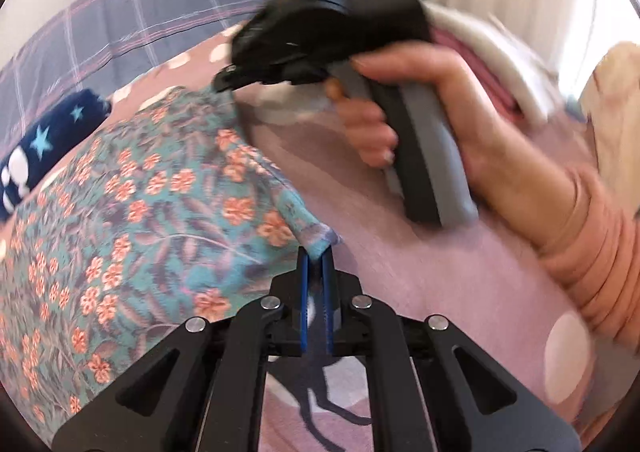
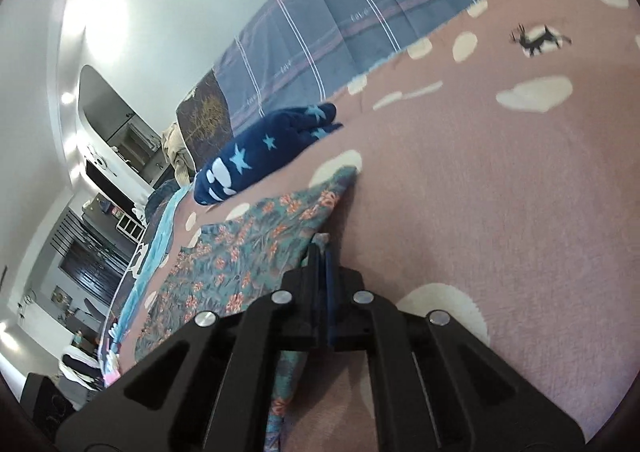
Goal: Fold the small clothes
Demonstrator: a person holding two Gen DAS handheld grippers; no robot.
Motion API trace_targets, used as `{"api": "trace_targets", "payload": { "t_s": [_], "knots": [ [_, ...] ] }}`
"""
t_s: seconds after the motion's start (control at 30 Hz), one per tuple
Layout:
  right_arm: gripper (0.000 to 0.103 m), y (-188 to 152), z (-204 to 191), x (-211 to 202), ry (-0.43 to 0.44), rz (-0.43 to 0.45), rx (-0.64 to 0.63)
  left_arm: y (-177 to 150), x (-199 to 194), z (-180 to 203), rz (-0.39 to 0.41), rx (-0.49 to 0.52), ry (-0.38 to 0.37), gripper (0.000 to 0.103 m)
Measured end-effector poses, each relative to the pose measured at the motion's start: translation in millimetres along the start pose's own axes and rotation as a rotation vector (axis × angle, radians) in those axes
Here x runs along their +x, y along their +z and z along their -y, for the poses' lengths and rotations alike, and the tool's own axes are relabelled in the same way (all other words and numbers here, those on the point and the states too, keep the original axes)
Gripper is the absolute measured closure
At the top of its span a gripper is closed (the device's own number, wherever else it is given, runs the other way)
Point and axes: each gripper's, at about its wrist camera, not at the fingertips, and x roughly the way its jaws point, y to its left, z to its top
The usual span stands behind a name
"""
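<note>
A teal floral garment [image 1: 132, 219] lies spread on the pink spotted bedspread [image 1: 460, 284]. My left gripper [image 1: 317, 252] is shut on one corner of it, lifted slightly. In the left wrist view the right gripper [image 1: 224, 81] is held by a hand at the garment's far corner. In the right wrist view my right gripper [image 2: 321, 248] is shut on a corner of the floral garment [image 2: 248, 252], which stretches away to the left.
A folded navy garment with light blue stars [image 2: 264, 147] lies beyond the floral one, also seen in the left wrist view [image 1: 48, 143]. A grey plaid quilt [image 2: 360, 19] lies along the far side. A pile of white and pink clothes [image 1: 480, 51] sits behind the hand.
</note>
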Motion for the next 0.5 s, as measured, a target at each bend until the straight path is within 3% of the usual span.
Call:
{"api": "trace_targets", "payload": {
  "t_s": [0.07,0.23,0.37,0.43,0.5],
  "knots": [
    [0.101,-0.6,-0.8,4.6,-0.027,-0.010,-0.016,-1.9,2.2,2.5,-0.003,0.009,0.011,0.097],
    [0.100,-5.3,16.7,19.8,-0.055,-0.089,0.051,-2.0,-4.2,-9.7,0.014,-0.032,-0.043,0.097],
    [0.097,-4.1,20.4,7.7,-0.048,-0.034,0.072,-0.8,-11.9,-19.9,0.031,-0.033,-0.070,0.097],
    [0.092,-2.8,23.2,2.2,-0.013,-0.015,0.089,2.5,-18.3,-31.6,0.055,-0.054,-0.094,0.096],
    [0.092,-1.7,21.8,-3.6,0.078,0.001,0.086,3.9,-24.2,-38.9,0.072,-0.111,-0.144,0.095]
  ]
}}
